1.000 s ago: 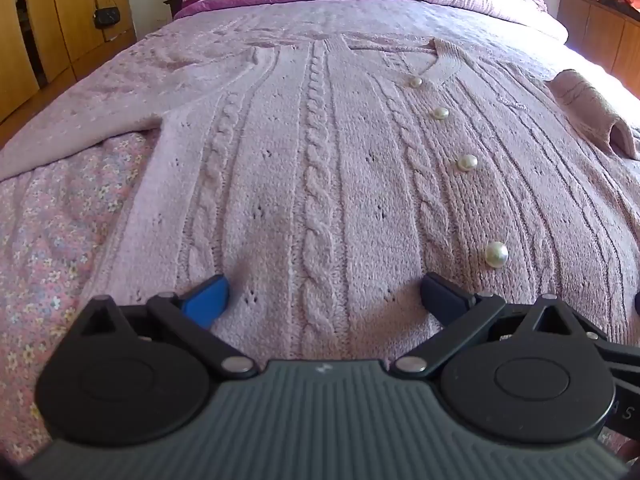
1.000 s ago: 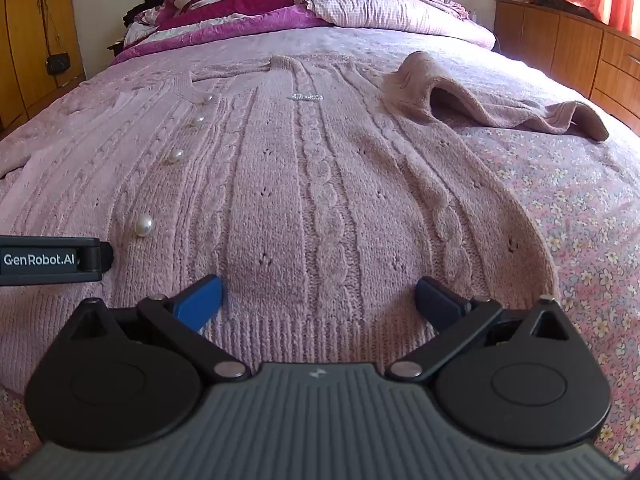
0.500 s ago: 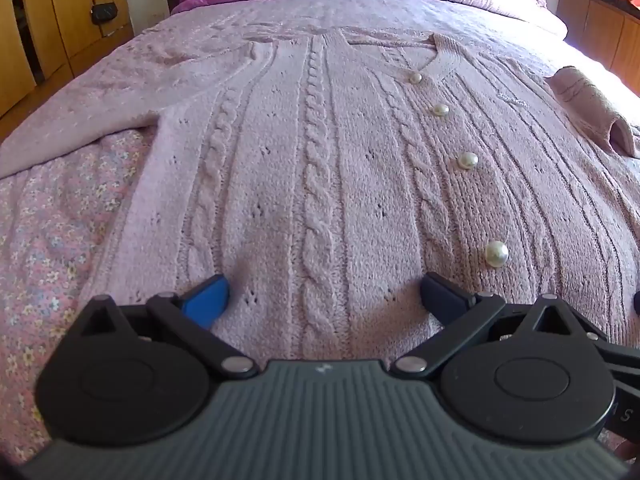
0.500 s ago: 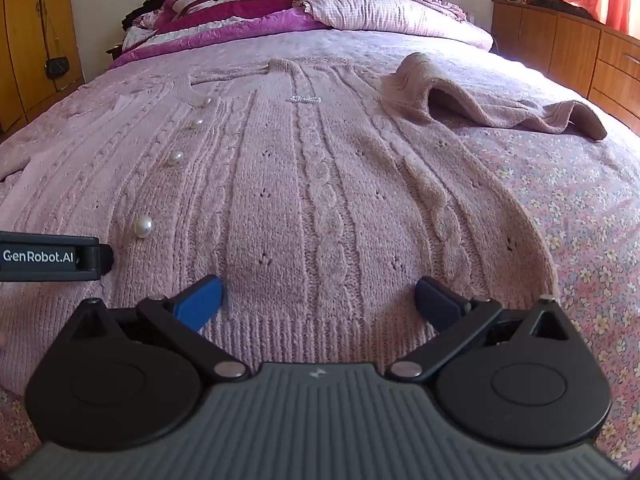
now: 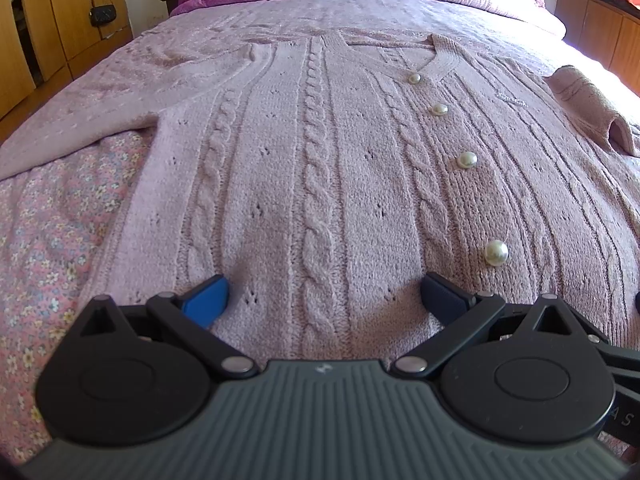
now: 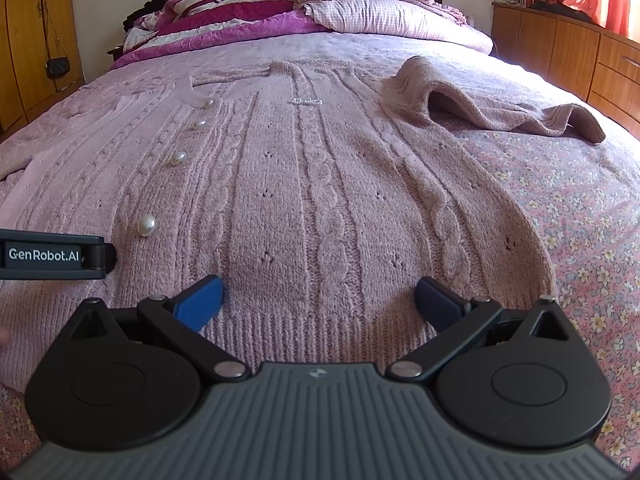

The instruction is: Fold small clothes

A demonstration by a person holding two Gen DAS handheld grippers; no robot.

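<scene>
A pink cable-knit cardigan [image 5: 320, 168] with pearl buttons [image 5: 496, 253] lies flat, front up, on the bed. It also shows in the right wrist view [image 6: 320, 184]. My left gripper [image 5: 324, 300] is open, its fingers resting low over the left half of the hem. My right gripper [image 6: 318, 300] is open over the right half of the hem. The left sleeve [image 5: 80, 120] lies spread out to the left. The right sleeve [image 6: 500, 108] is bunched up to the right. The left gripper's side [image 6: 52, 255] shows at the left edge of the right wrist view.
The bed has a pink floral sheet [image 6: 580, 208] and a pink blanket [image 6: 360, 52]. Pillows and purple bedding [image 6: 312, 12] are piled at the headboard. Wooden wardrobes [image 5: 52, 20] stand on the left, a wooden dresser [image 6: 568, 52] on the right.
Both grippers stay open at the hem. The views have tilted slightly up and down; the cardigan has not moved.
</scene>
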